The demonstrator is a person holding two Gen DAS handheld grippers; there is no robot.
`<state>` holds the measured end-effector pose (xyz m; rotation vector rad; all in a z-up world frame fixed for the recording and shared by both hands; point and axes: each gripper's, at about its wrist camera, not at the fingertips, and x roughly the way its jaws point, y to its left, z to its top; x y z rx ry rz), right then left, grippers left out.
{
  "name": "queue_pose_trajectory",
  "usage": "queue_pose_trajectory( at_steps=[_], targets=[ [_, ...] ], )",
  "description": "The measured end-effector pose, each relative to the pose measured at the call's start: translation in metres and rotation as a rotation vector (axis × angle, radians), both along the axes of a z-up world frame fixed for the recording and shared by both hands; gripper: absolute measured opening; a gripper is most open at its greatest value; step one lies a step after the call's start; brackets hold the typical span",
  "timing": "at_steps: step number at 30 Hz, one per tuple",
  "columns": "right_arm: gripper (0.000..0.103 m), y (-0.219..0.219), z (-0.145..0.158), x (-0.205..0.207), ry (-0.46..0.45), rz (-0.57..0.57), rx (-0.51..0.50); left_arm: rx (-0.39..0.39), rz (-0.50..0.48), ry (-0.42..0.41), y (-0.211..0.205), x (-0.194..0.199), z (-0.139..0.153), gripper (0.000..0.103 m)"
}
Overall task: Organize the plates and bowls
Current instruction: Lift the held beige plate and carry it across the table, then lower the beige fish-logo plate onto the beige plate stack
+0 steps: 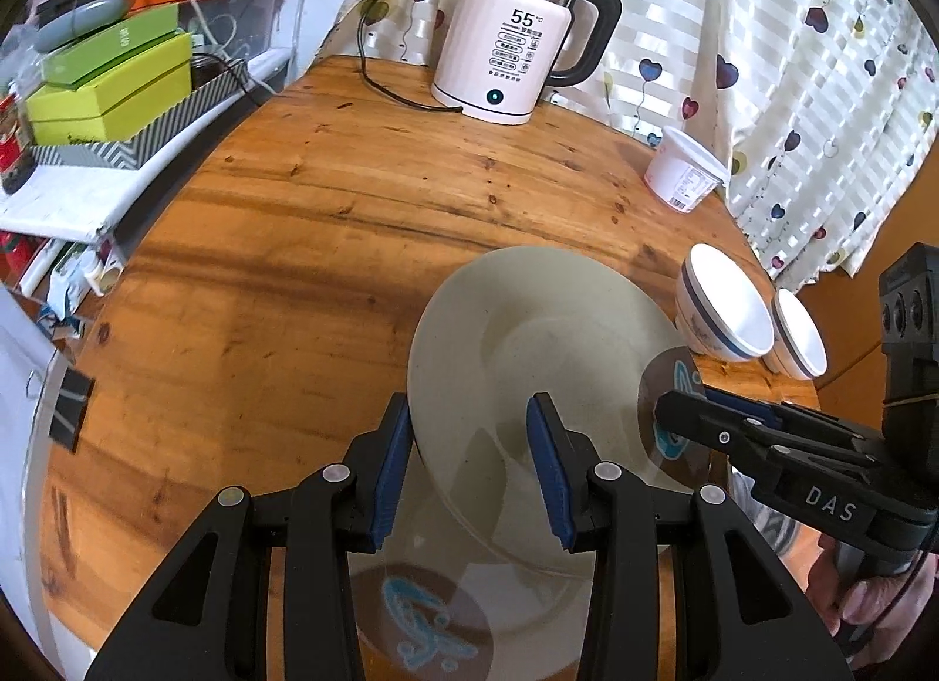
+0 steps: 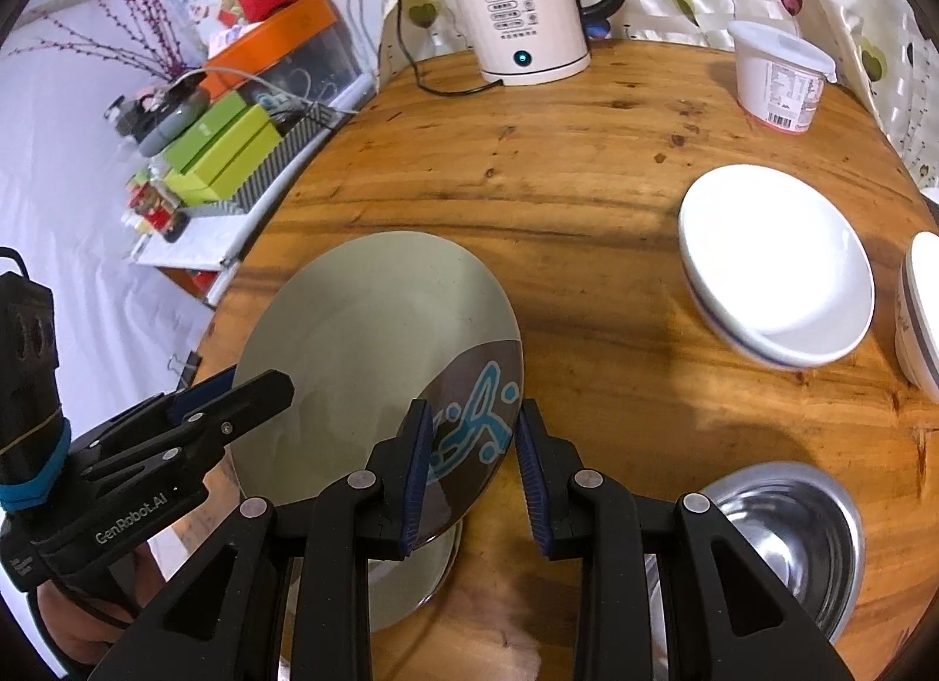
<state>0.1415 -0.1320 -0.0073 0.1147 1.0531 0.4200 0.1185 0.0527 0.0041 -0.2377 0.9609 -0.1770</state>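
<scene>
A beige plate (image 1: 546,341) with a brown-and-blue patch is held tilted above a second matching plate (image 1: 422,616) on the wooden table (image 1: 293,247). My left gripper (image 1: 469,464) is open, its jaws straddling the lifted plate's near rim. My right gripper (image 2: 469,464) is open too, its jaws on either side of the patterned rim of the same plate (image 2: 375,341); it shows from the side in the left wrist view (image 1: 692,417). Two white bowls with a blue band (image 1: 728,305) (image 1: 801,335) stand at the right. A white dish (image 2: 774,264) and a steel bowl (image 2: 786,534) show in the right wrist view.
A white electric kettle (image 1: 505,41) with its cord stands at the table's far edge. A white lidded tub (image 1: 684,168) stands by the heart-patterned curtain (image 1: 792,65). Green boxes (image 1: 111,88) and clutter fill a shelf to the left. A black binder clip (image 1: 70,405) hangs at the left edge.
</scene>
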Motion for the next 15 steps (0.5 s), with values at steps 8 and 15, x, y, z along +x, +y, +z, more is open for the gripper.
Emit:
queue_pose_trajectory(
  at_steps=[8,15],
  targets=[
    [0.028,0.01,-0.005,-0.016,0.001,0.034,-0.016,-0.002,0.032,0.002,0.007,-0.023,-0.004,0.041],
    [0.028,0.022,-0.013,-0.025,0.012,0.067,-0.028,0.005,0.062,0.02,0.014,-0.039,-0.011,0.041]
  ],
)
